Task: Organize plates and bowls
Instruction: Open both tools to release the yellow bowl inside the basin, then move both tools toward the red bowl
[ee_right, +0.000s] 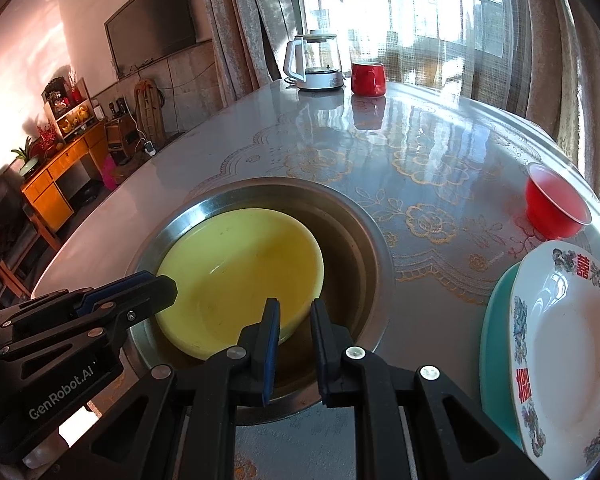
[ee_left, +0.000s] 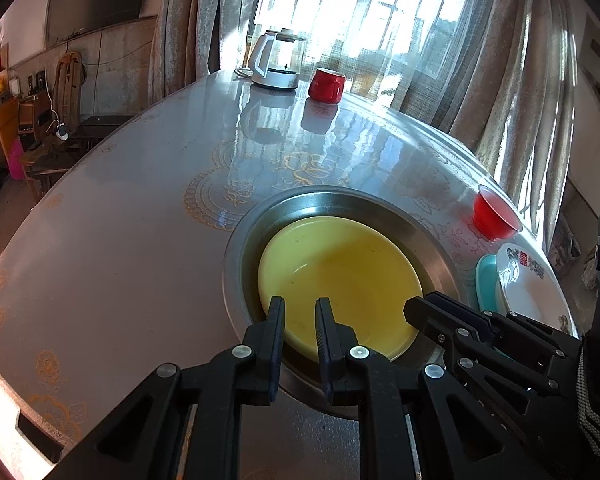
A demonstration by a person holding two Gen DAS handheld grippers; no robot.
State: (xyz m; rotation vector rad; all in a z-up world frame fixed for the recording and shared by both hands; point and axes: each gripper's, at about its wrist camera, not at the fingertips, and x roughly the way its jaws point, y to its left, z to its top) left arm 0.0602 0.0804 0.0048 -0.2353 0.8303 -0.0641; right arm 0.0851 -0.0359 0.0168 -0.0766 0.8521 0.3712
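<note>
A yellow plate point(ee_left: 340, 280) lies in the round steel recess point(ee_left: 340, 204) at the table's middle; it also shows in the right wrist view point(ee_right: 240, 276). My left gripper point(ee_left: 300, 306) is open and empty, its fingertips over the plate's near rim. My right gripper point(ee_right: 295, 308) is open and empty over the recess, beside the plate's right edge. A white patterned plate point(ee_right: 564, 344) rests on a teal plate point(ee_right: 496, 344) at the right. A small red bowl point(ee_right: 556, 208) stands beyond them.
A glass kettle point(ee_right: 314, 64) and a red mug point(ee_right: 368, 78) stand at the table's far edge. Curtains and a window lie behind. The table's rim point(ee_left: 40, 432) curves close on my left.
</note>
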